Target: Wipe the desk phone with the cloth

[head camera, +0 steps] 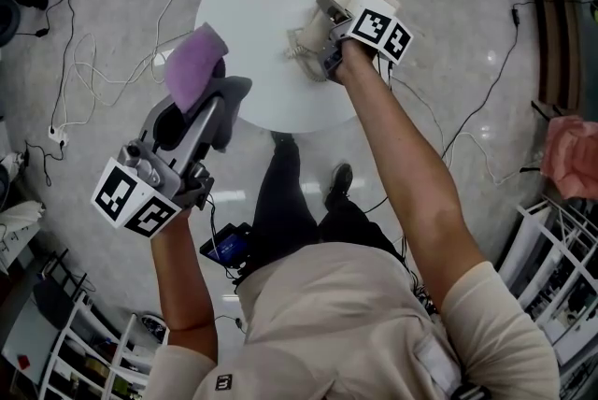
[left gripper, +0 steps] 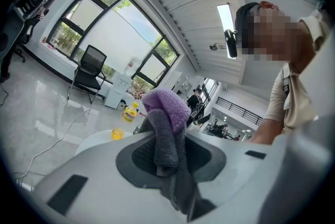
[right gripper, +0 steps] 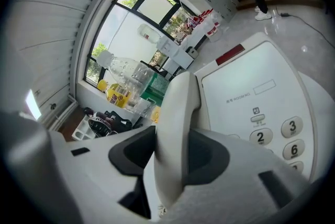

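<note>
The left gripper is clamped on the purple-and-grey cloth and holds it up in the air over the left edge of the round white table, well apart from the desk phone. The right gripper is closed on the phone's white handset. The handset seems slightly lifted off the base, though the angle makes that uncertain.

Cloth: purple-grey, bunched, pinched in left gripper, apart from phone. Phone: white, keypad visible, on round table. Handset clamped in right gripper.
</note>
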Available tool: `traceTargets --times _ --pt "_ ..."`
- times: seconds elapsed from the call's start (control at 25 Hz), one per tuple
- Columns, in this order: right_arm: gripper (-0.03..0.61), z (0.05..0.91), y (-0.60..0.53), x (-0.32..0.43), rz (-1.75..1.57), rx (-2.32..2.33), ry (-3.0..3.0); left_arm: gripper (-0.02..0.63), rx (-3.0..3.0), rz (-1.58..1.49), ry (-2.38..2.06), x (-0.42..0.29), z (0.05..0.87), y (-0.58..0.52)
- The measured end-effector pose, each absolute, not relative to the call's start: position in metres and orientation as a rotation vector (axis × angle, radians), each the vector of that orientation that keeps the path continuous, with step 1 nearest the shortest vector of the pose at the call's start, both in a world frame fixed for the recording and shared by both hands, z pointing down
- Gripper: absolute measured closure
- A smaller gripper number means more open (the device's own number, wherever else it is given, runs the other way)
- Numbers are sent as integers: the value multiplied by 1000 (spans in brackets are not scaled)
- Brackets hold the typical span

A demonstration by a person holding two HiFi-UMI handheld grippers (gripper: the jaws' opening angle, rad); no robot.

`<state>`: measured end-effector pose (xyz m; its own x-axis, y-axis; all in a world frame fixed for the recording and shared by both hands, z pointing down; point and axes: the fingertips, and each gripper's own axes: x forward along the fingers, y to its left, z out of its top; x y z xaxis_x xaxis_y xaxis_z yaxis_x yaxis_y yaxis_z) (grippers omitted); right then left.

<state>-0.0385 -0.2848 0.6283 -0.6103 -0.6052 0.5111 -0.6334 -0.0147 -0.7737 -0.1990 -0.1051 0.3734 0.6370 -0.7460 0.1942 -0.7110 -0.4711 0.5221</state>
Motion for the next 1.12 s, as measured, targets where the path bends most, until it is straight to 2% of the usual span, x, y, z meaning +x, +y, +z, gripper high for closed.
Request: traceTargets --times 0.28,0.4,0.6,0.76,1.0,1.12 --pt "422 626 -284 -34 1701 1406 -2168 523 2297 -82 -1149 -197 365 -106" --pt "354 621 -283 -35 1698 1377 -2182 523 2306 -85 -1160 -196 360 -106" --pt "316 606 -279 -19 1638 1415 -2178 523 2329 -82 -1181 -193 345 -105" --pt "316 575 -273 -3 1558 1421 -2211 523 2362 -76 -1208 -192 320 -99" --pt "356 502 -262 16 1484 1395 -2352 523 2422 -20 -1277 -184 283 -82" --pt "417 456 -252 19 1412 1330 -2459 523 2446 21 -1308 -176 267 -72"
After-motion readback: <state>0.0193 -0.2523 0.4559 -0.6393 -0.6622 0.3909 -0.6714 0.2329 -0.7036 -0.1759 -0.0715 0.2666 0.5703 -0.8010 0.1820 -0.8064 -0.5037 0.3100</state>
